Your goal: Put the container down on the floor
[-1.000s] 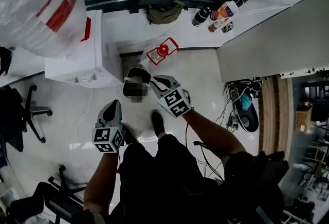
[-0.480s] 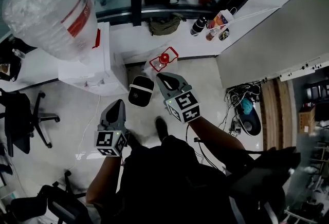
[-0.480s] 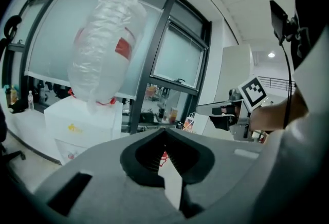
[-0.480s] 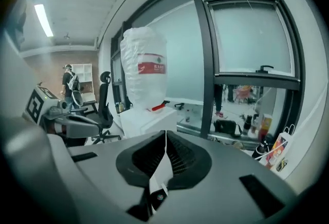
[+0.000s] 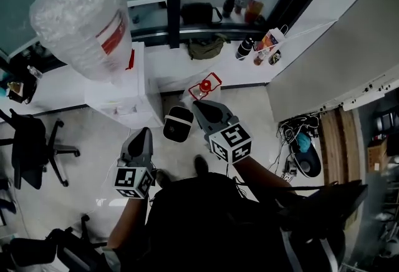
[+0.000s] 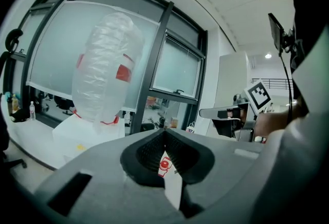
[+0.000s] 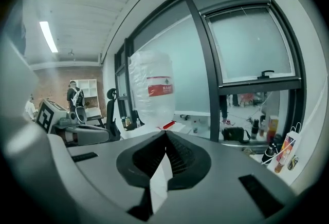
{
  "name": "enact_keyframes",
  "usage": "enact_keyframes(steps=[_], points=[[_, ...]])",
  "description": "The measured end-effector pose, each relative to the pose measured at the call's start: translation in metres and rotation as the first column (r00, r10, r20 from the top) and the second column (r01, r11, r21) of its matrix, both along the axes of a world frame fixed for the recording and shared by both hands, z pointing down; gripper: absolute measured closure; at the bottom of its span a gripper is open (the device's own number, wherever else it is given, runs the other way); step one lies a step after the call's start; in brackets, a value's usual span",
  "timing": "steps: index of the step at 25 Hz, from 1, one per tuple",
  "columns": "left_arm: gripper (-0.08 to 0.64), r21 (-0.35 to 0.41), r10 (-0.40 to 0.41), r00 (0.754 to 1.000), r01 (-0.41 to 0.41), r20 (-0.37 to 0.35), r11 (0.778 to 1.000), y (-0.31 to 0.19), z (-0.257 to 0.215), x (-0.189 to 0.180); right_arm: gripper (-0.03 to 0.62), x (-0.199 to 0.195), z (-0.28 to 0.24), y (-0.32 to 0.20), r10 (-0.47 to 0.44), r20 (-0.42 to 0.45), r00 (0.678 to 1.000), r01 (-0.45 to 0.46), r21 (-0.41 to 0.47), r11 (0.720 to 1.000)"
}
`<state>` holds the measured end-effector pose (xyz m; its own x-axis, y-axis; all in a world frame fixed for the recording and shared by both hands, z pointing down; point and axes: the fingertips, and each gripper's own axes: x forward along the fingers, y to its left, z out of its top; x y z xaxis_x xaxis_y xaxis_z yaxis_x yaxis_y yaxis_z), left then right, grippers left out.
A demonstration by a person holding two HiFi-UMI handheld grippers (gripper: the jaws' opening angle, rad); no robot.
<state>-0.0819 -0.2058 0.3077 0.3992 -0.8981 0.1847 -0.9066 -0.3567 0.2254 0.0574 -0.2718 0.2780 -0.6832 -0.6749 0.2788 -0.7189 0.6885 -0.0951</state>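
The container (image 5: pixel 178 123), black and rounded with a pale rim, rests on the floor just in front of the white water dispenser (image 5: pixel 122 97). My right gripper (image 5: pixel 199 106) hovers to its right and apart from it, jaws shut and empty (image 7: pixel 165 133). My left gripper (image 5: pixel 143 134) hangs lower left of the container, also shut on nothing (image 6: pixel 164 131). The container does not show in either gripper view. A red-and-white packet (image 5: pixel 205 85) lies on the floor beyond it and shows through the gap below the left jaws' tips (image 6: pixel 163 165).
A big clear water bottle (image 5: pixel 87 15) tops the dispenser. Bags and bottles (image 5: pixel 259 49) line the wall under the window. An office chair (image 5: pixel 28 146) stands at the left, a cable tangle (image 5: pixel 298 140) at the right. The person's shoe (image 5: pixel 201 165) is by the container.
The right gripper has drawn back from the container, which stays on the floor. Both grippers and the view have risen, so more of the window and the bottle shows.
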Motion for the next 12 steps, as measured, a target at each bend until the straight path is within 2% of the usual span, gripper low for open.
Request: enact_keyframes(steps=[4,9,12], points=[[0.554,0.015,0.005,1.000,-0.004,-0.014,1.000,0.006,-0.015,0.000,0.583,0.002,-0.011,0.006,0.003,0.028,1.000,-0.004,0.011,1.000],[0.554,0.070,-0.013,1.000,0.013,-0.002,0.997,0.013,-0.034,-0.007,0.584,-0.002,-0.018,0.008,0.010,0.012,1.000,-0.010,0.027,1.000],[0.554,0.067,-0.017,1.000,0.018,-0.015,0.998,0.015,-0.038,-0.010,0.584,-0.004,-0.023,0.010,0.012,0.009,1.000,-0.012,0.042,0.999]])
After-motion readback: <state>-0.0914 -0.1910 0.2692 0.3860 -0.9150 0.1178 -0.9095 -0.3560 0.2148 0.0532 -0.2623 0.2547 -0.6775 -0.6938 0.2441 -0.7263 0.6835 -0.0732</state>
